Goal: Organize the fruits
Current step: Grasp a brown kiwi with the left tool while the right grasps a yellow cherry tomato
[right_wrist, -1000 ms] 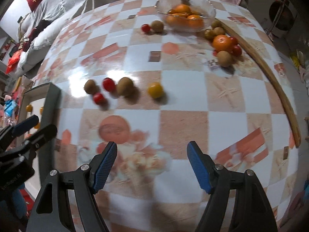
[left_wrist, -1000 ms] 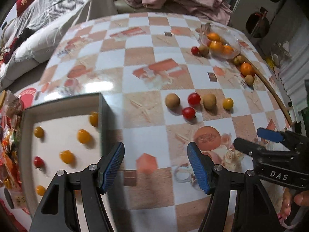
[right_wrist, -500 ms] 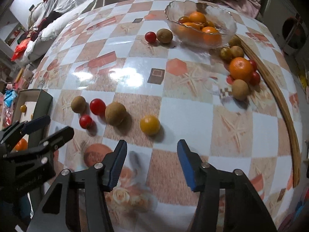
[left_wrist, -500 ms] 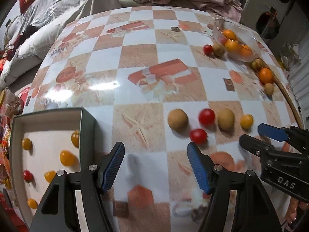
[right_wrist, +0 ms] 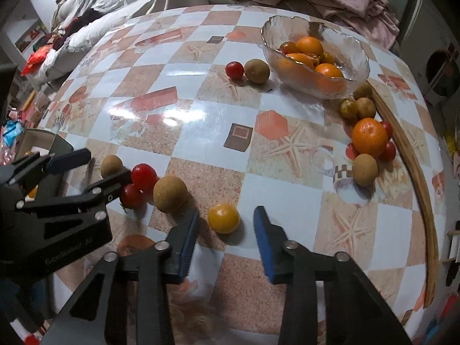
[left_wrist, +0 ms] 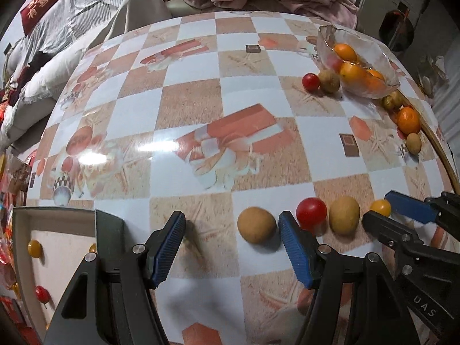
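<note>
Straddling small round yellow tomato [right_wrist: 223, 218]: right gripper [right_wrist: 225, 240], fingers wide | left gripper [left_wrist: 231, 248] beside it, fingers wide, round tan-brown fruit [left_wrist: 256, 224] between tips

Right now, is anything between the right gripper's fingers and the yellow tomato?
No. In the right wrist view the right gripper is open, the yellow tomato just ahead, bare tablecloth between.

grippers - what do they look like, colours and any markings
Both match: the left gripper and right gripper have black angular frames with triangular cut-outs, silver rivets and fingers faced with ribbed blue pads. The right one's side reads "DAS". No cables or sleeves show.
</note>
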A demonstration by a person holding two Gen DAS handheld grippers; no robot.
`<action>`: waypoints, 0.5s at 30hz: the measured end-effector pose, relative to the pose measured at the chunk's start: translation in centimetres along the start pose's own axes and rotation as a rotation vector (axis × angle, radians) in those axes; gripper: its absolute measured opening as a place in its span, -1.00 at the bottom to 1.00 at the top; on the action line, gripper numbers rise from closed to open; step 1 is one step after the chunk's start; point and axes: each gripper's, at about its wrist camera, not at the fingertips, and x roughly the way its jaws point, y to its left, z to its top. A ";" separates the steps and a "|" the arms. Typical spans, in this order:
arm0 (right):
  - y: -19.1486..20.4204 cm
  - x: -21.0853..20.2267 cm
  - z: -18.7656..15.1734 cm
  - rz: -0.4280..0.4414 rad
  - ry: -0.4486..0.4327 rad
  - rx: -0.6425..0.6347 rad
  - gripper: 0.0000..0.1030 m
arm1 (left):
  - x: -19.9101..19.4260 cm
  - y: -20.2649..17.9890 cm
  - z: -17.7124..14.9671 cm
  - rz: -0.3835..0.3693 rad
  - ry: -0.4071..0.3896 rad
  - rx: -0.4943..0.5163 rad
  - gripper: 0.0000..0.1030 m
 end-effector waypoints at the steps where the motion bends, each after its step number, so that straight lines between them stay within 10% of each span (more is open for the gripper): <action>1: -0.2 0.0 0.0 0.006 0.001 0.005 -0.47 | 0.0 0.0 0.0 -0.001 -0.001 -0.002 0.31; 8: -1.4 -0.5 -0.6 0.062 0.023 0.080 -0.54 | -0.4 -1.2 -0.2 -0.038 0.001 0.032 -0.48; 15: -2.4 -1.4 -2.2 0.096 0.050 0.154 -0.54 | -1.6 -0.3 -1.1 -0.115 0.013 -0.020 -0.48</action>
